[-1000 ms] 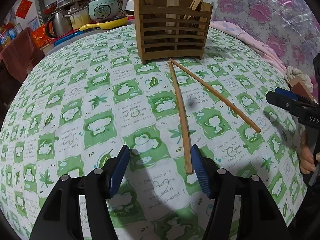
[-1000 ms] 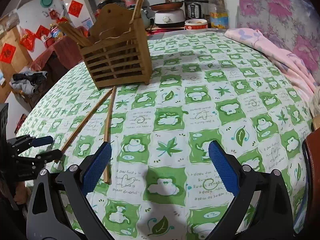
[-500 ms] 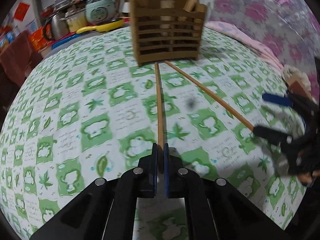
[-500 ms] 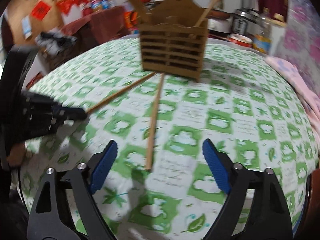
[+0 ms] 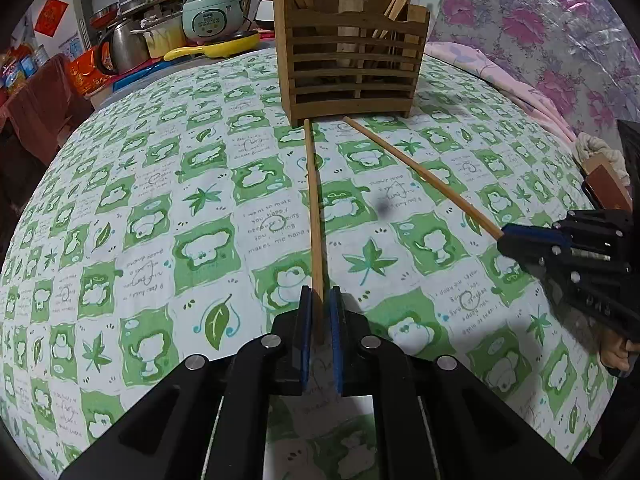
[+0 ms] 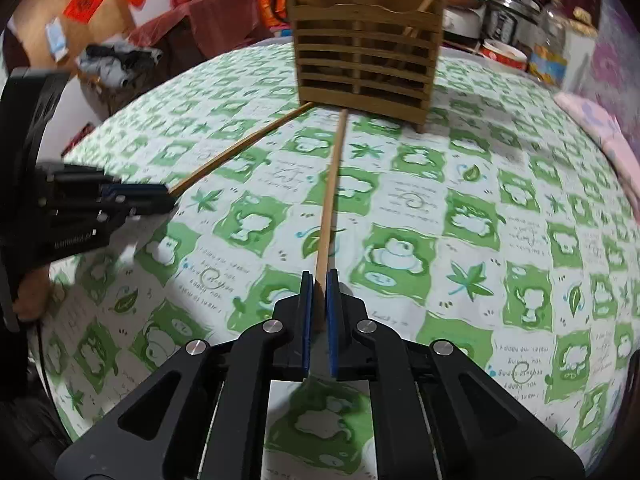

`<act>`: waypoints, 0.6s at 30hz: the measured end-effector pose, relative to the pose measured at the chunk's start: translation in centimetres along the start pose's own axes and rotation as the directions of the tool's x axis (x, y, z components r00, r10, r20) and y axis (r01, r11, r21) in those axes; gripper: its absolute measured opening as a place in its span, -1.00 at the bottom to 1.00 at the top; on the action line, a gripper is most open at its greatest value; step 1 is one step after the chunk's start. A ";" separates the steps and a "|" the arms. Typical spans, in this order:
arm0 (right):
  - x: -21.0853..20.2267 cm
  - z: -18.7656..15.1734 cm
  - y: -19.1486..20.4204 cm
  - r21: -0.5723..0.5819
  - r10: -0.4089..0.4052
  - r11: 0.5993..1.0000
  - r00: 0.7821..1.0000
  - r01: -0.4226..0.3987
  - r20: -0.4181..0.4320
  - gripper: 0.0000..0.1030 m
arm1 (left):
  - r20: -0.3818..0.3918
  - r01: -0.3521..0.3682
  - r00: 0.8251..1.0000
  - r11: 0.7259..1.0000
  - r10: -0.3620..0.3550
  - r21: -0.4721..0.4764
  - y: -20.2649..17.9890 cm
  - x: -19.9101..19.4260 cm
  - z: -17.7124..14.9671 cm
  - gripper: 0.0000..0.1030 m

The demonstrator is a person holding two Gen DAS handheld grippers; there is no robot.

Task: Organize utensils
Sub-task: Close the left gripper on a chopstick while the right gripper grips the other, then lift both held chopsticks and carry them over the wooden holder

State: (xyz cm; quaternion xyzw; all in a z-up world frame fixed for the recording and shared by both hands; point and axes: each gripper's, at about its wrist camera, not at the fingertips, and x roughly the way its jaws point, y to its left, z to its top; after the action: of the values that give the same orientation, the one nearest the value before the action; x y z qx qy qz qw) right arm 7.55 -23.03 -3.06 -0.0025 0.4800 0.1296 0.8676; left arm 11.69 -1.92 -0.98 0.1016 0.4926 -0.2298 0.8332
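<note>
1. A second earlier both grippers stood spread wide over the tablecloth [image 5: 168, 184]; now the left gripper [image 5: 319, 300] has its blue pads pinched on the near end of one wooden chopstick [image 5: 314, 208], and the right gripper [image 6: 319, 282] is pinched on the near end of the other chopstick [image 6: 330, 192].
2. The left pads were already together half a second ago, while the right gripper then still straddled its stick with the pads apart.
3. The left-held stick has swung: a second ago it lay slanted toward the slatted wooden utensil holder [image 5: 352, 60]; now it points straight at the holder's base, its far tip just in front of the bottom slat.
4. The right-held stick likewise runs from the pads to the foot of the holder [image 6: 366, 64], its far tip close to the tip of its mate, so the two sticks make a narrow V opening away from the holder.
5. Both sticks appear to rest on the cloth along their length; whether the gripped ends are lifted cannot be told.
6. In the left view the other gripper [image 5: 516, 240] is seen from the side and hides the end of its stick [image 5: 420, 172]; a bit of the hand shows beneath it at the frame edge.
7. In the right view the left gripper [image 6: 156, 196] is smeared by motion blur.
8. More chopsticks stand in the holder, their tops cut off by the frame.
</note>
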 end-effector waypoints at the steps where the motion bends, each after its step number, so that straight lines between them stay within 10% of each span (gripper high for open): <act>1: -0.1 0.0 -0.3 0.016 0.004 1.000 1.000 -0.004 0.004 -0.87 | 0.000 0.005 1.000 1.000 -0.005 -0.003 0.0 -0.1 -0.1 -0.88; 18: -4.1 -1.7 -0.3 0.053 -0.048 0.998 0.993 0.042 0.108 -0.87 | 0.103 -0.022 0.994 1.000 0.023 -0.006 -0.6 -5.7 -1.7 -0.90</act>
State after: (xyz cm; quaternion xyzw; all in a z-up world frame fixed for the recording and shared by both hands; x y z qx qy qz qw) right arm 4.14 -24.45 -0.65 0.0157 0.4349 0.0979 0.8950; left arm 7.79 -0.17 3.13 0.0934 0.4485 -0.2241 0.8602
